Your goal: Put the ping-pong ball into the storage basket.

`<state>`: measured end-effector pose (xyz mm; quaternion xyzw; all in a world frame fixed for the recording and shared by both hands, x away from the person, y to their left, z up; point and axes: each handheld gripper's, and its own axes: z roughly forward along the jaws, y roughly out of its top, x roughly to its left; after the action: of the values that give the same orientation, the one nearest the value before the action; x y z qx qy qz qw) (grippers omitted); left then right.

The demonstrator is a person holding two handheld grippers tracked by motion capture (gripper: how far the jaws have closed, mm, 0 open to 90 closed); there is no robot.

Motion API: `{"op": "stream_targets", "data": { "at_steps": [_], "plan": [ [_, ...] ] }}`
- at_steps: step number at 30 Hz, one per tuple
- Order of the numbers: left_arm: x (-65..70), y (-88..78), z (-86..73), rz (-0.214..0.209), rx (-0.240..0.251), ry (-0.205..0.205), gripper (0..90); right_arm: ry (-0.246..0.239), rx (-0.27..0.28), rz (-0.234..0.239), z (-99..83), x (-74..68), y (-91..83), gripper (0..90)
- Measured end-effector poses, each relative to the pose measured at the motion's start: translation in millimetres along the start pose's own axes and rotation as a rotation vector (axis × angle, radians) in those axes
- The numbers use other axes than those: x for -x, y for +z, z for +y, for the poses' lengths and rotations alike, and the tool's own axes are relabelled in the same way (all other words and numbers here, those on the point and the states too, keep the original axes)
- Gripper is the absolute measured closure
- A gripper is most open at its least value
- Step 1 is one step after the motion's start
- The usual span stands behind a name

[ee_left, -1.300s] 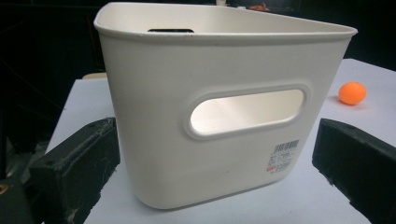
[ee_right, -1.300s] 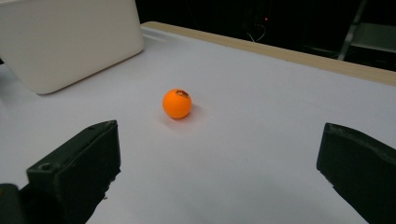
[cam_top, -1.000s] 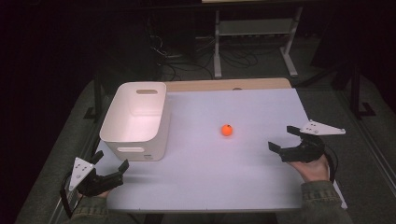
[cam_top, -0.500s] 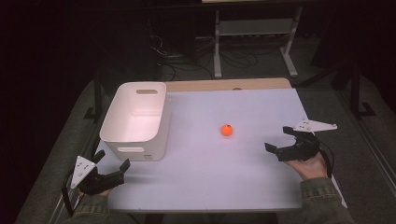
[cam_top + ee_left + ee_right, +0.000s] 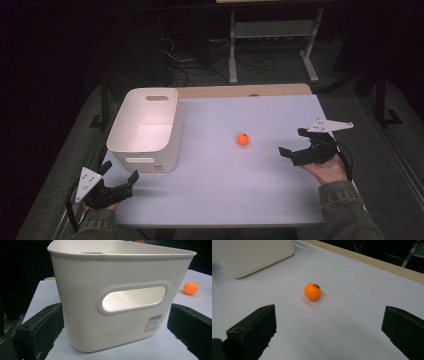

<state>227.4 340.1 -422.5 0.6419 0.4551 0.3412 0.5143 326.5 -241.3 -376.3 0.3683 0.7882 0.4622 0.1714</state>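
A small orange ball [image 5: 243, 139] lies on the white table, right of centre. My right gripper [image 5: 291, 142] stands open just right of it, a short gap away. In the right gripper view the ball [image 5: 312, 291] sits ahead of the two spread jaws, slightly left of their midline, with nothing between them. A white plastic bin [image 5: 145, 127] with handle slots stands at the left. My left gripper [image 5: 120, 171] is open at the table's near left corner, just in front of the bin. The bin's near wall [image 5: 120, 297] is close ahead in the left gripper view, with the ball [image 5: 190, 288] far right.
A wooden strip [image 5: 245, 91] runs along the table's far edge. Beyond it, a metal stand [image 5: 270, 35] and cables lie on the dark floor. The bin's corner [image 5: 249, 255] sits at the upper left of the right gripper view.
My right gripper has moved left, closer to the orange ball. The left gripper has barely shifted. The ball and the bin have stayed put.
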Motion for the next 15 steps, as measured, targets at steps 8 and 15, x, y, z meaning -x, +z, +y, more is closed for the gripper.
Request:
{"op": "stream_targets", "data": {
  "at_steps": [8, 15],
  "plan": [
    [0.3, -1.9, 0.6, 0.002, 0.012, 0.000, 0.2, -0.014, -0.026, 0.019, 11.7, 1.4, 10.1, 0.0],
    [-0.4, -2.6, 0.8, 0.005, 0.011, -0.002, 0.2, -0.032, -0.043, 0.029, 22.7, 2.4, 16.6, 0.0]
  ]
}}
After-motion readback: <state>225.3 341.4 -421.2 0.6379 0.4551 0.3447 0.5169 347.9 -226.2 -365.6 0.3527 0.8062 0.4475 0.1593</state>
